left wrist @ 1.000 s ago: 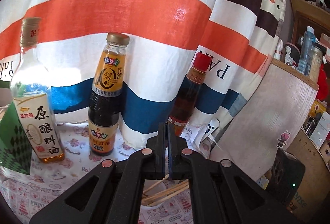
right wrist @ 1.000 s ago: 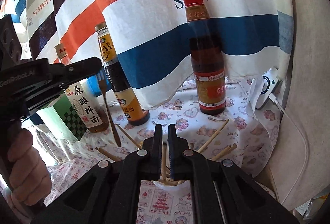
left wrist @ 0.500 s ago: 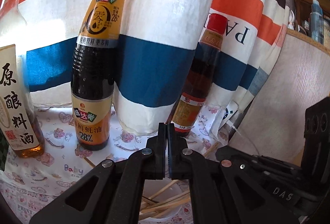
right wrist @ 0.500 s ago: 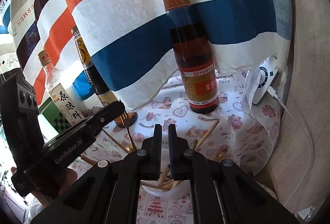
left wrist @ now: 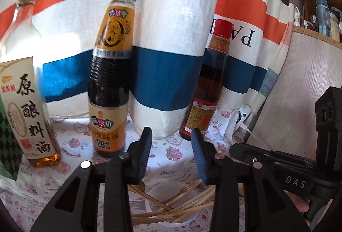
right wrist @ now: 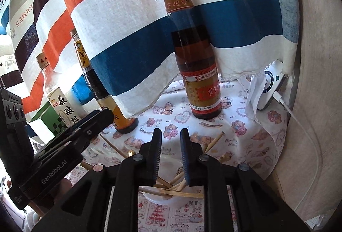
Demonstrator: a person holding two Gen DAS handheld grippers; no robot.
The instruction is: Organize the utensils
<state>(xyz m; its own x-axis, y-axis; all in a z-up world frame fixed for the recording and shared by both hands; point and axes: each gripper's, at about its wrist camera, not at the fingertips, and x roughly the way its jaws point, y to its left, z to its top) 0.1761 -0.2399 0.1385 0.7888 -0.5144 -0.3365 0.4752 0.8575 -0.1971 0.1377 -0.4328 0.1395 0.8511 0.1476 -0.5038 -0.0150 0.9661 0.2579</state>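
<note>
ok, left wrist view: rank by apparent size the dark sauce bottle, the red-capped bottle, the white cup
1. dark sauce bottle, tallest in frame.
2. red-capped bottle, looks smaller, but it may stand farther back, so true size is unsure.
3. white cup, smallest, partly hidden by the jaws.

sunlit striped curtain (left wrist: 171, 24), wooden cabinet (left wrist: 307, 86)

wooden chopsticks (left wrist: 171, 208) and fork (left wrist: 188, 188) crisscrossed in white cup (left wrist: 188, 219)
</note>
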